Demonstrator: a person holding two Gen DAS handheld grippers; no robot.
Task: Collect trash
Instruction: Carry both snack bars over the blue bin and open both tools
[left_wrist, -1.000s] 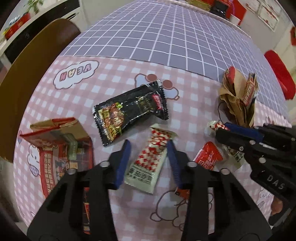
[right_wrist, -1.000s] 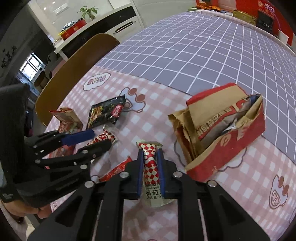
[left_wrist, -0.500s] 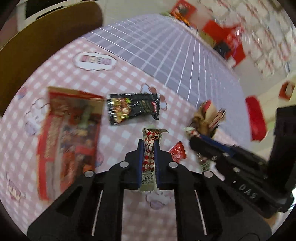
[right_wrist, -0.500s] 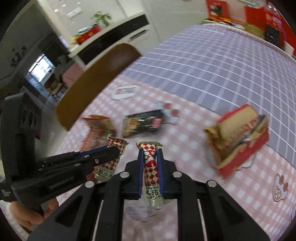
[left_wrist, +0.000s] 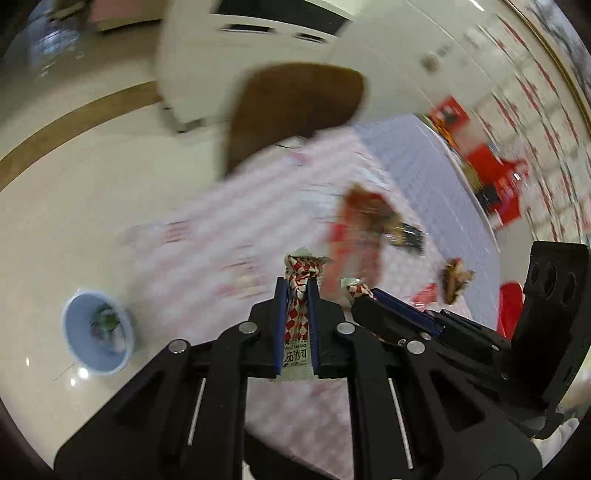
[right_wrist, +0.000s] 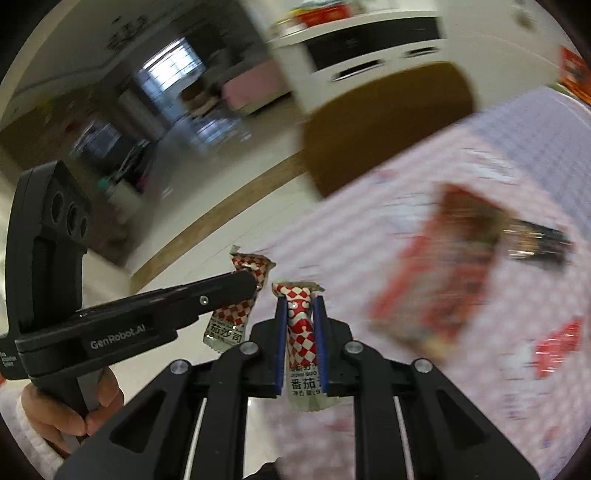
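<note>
My left gripper (left_wrist: 297, 286) is shut on a red-and-white checked ketchup packet (left_wrist: 295, 321), held upright between the blue pads above the table's edge. My right gripper (right_wrist: 300, 301) is shut on a second checked packet (right_wrist: 303, 332) of the same kind. Each gripper shows in the other's view: the right one (left_wrist: 360, 295) beside the left, and the left gripper (right_wrist: 255, 278) with its packet (right_wrist: 236, 314) to the right gripper's left. A light blue bin (left_wrist: 96, 332) with trash inside stands on the floor at lower left.
The pink checked tablecloth (left_wrist: 229, 236) is blurred by motion. On it lie a red snack box (left_wrist: 354, 236), a black wrapper (left_wrist: 406, 236), a crumpled brown bag (left_wrist: 454, 280) and a small red packet (right_wrist: 557, 339). A brown chair back (left_wrist: 291, 107) stands beyond the table. A hand (right_wrist: 74, 410) holds the left gripper's handle.
The left gripper closed on its packet and lifted it. Both grippers carried their packets up and swung left, off the table toward the floor, where the blue bin has come into view.
</note>
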